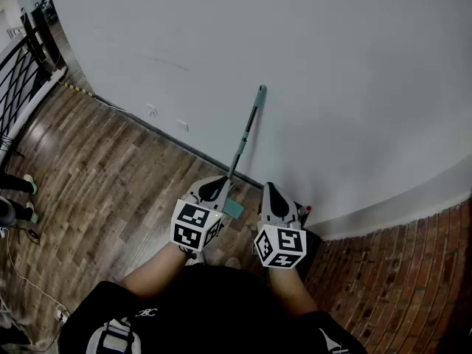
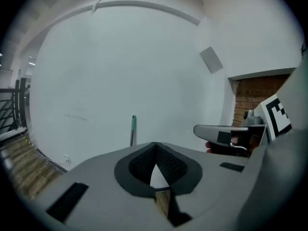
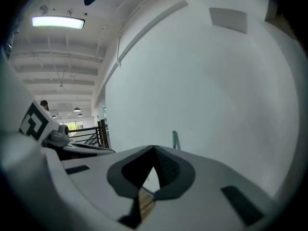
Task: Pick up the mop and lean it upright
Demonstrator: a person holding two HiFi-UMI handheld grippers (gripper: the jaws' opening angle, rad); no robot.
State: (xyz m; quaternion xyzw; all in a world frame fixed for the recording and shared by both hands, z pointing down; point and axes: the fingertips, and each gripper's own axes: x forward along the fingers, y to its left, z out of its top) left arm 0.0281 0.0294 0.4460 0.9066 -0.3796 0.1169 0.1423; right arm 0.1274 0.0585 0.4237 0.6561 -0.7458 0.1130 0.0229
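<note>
Jaws of left gripper [image 1: 222, 182], right gripper [image 1: 270, 189] closed, empty; mop [image 1: 246, 130] beyond, against wall [image 1: 346, 57]

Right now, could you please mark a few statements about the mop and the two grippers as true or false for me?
1. The mop leans against the white wall. True.
2. The left gripper is clamped on the mop. False: its jaws are together on nothing, with the mop beyond them.
3. The right gripper has its jaws wide apart. False: they are together and empty.
4. The floor by the mop is wooden planks. True.
</note>
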